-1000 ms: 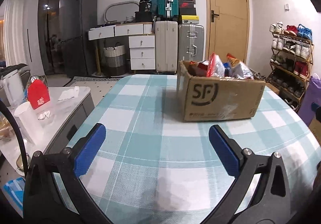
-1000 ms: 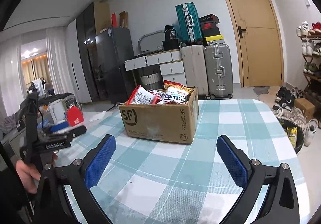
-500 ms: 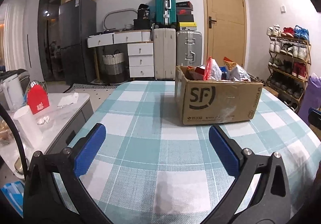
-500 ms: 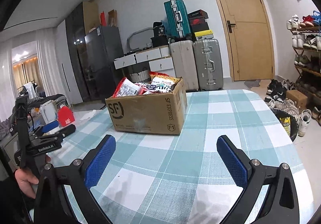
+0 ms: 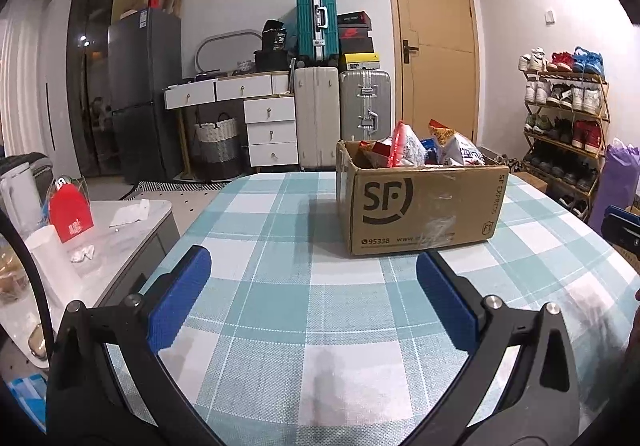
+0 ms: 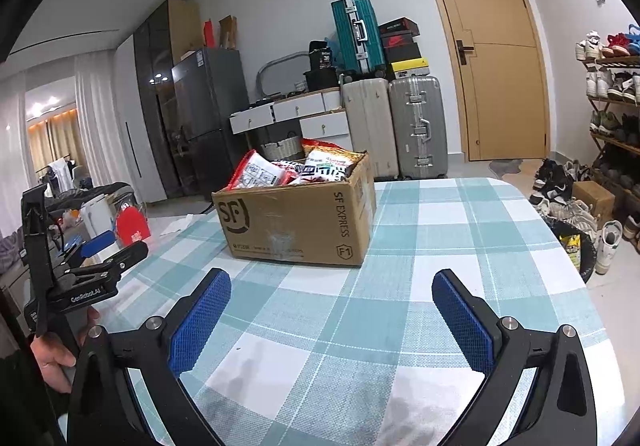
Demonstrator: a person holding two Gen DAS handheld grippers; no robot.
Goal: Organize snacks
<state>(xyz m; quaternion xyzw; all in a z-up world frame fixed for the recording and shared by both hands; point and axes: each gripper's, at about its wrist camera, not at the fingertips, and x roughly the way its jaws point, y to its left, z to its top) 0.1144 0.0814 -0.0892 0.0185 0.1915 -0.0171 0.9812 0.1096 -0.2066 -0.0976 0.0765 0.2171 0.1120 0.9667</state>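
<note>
change: both wrist views sit closer to the SF Express carton (image 5: 420, 206) than a second ago; it fills more of each picture, and the left view has dropped so the carton reads nearly side-on. Pad spread looks the same throughout.
meaning: my read is that both tools are closing in on the carton. The snacks all lie in it now, which fits a start (about to unpack and sort) or an end (everything packed in), so I can't call the stage.
left gripper (image 5: 312, 294): jaws spread wide, nothing between the blue pads, hovering over the check tablecloth (image 5: 280, 286) short of the carton's front face.
right gripper (image 6: 332, 310): jaws also spread wide and empty, aimed at the carton's front-right corner.
carton position: on the table, towards its far side, flaps open, upright.
snack packets (image 6: 296, 170): red-and-white and foil bags heaped loosely, several poking above the rim, tilted at mixed angles; no visible order.
hand (image 6: 52, 358): grips the left tool's handle, at the left edge of the right view.
table elsewhere: no loose snacks seen on the cloth.
</note>
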